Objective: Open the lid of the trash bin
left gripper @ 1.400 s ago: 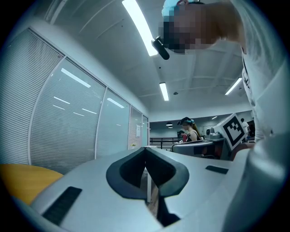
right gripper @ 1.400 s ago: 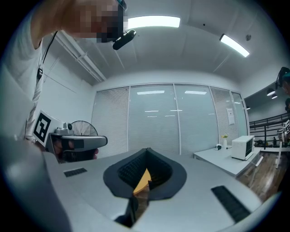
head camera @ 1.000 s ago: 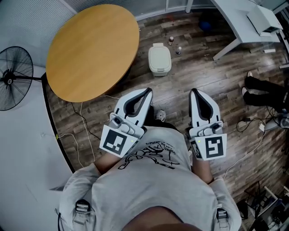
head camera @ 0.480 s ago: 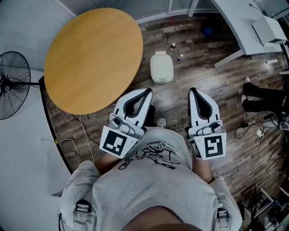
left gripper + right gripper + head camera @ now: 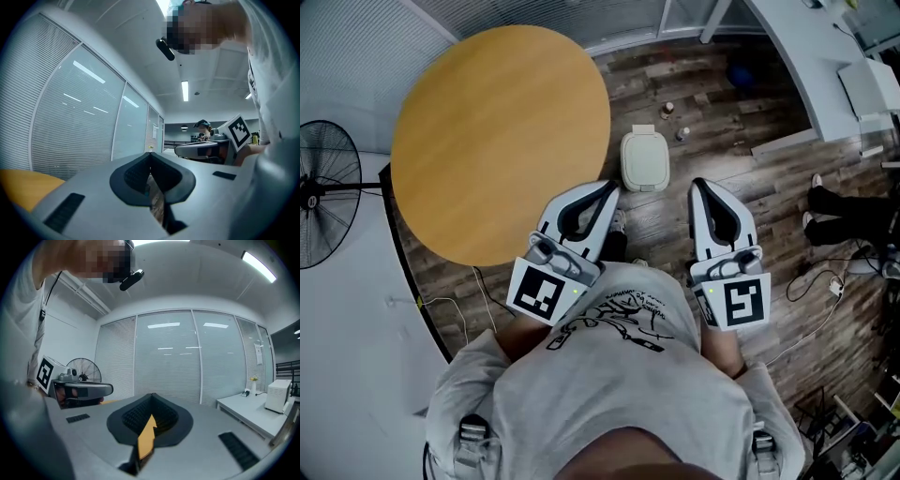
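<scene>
nothing done yet: the bin point(image 5: 644, 161) sits on the floor beside the table point(image 5: 497, 131), lid down and untouched, while your left gripper point(image 5: 608, 190) and right gripper point(image 5: 697, 186) hang at your chest, jaws pressed together, empty.

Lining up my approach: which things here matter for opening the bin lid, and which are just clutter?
For the job:
- trash bin, lid down
- left claw and right claw, both shut and empty, short of the bin

Just lying about:
- round table
- fan
- two small containers on the floor beyond the bin
- white desk
</scene>
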`<state>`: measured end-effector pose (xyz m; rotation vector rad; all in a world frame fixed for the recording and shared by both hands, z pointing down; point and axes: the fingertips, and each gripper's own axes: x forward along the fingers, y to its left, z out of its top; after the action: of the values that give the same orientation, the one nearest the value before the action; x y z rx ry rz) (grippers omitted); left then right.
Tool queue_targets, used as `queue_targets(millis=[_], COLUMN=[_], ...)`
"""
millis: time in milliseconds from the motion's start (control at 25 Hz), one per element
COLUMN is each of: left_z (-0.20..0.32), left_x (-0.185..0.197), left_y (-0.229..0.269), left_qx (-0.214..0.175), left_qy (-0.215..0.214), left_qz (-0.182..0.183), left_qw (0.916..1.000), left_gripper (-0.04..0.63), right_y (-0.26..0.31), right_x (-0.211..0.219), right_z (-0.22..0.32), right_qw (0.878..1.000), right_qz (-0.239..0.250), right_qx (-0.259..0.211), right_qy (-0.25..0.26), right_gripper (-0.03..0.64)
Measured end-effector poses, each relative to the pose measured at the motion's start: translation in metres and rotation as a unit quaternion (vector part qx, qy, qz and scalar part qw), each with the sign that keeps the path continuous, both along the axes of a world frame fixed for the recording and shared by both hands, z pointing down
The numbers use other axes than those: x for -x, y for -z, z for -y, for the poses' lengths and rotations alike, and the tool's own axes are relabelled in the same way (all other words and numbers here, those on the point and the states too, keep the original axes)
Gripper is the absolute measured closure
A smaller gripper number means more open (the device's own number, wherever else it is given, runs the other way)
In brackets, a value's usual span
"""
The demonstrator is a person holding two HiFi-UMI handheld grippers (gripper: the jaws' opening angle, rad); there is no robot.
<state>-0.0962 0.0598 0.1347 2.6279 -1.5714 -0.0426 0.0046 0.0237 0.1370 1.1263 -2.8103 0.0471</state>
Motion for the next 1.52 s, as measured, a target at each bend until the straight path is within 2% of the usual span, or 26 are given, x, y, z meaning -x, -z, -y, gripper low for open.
queue_targets(millis=[520, 880, 1160, 1520], left_z=[0.071, 0.099, 0.111, 0.114], left_x=[0.027, 0.008, -0.007, -0.018], left_y=[-0.007, -0.005, -0.012, -0.036], left_qx=[0.016, 0.017, 0.026, 0.046], left_qy=[-0.026, -0.028, -0.02, -0.013], left_qz=[0.002, 0.0, 0.001, 0.003], left_qw=[0.9995, 0.9995, 0.9995, 0.9988], left_gripper=[0.58, 0.58, 0.58, 0.58], right_y=[-0.001, -0.002, -0.008, -0.04], right_x=[0.025, 0.003, -0.007, -0.019], right_z=[0.074, 0.102, 0.114, 0.123], right_qw=[1.0, 1.0, 1.0, 0.998], right_qz=[-0.006, -0.015, -0.024, -0.047], right_qx=[-0.001, 0.0, 0.007, 0.035], right_qy=[-0.016, -0.02, -0.002, 0.004], right_gripper=[0.611, 0.611, 0.611, 0.611])
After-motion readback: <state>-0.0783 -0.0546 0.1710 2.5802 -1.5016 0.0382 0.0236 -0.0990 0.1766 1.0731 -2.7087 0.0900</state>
